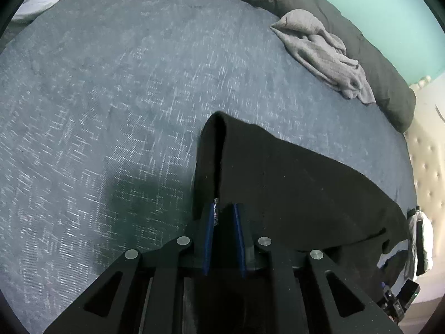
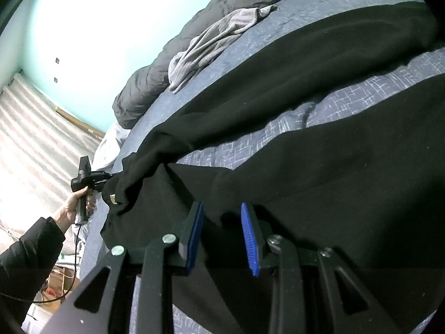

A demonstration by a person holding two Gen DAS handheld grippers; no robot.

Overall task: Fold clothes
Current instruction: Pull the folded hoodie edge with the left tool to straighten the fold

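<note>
Broadly, a blue bed [image 1: 97, 111] lies ahead of both grippers, black garment [image 2: 319, 89] spread across it. Beyond the jaws sits a grey cloth [image 1: 325, 55]. Left gripper [image 1: 224, 208] stands narrowly apart with garment fabric between; right gripper [image 2: 222, 217] pinches a garment fold.

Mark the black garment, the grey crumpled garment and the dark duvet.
black garment [image 1: 292, 167]: left wrist view, on its flat upper panel.
grey crumpled garment [image 1: 322, 53]: left wrist view, middle of the bunched folds.
dark duvet [image 2: 144, 89]: right wrist view, on its rolled end.
</note>
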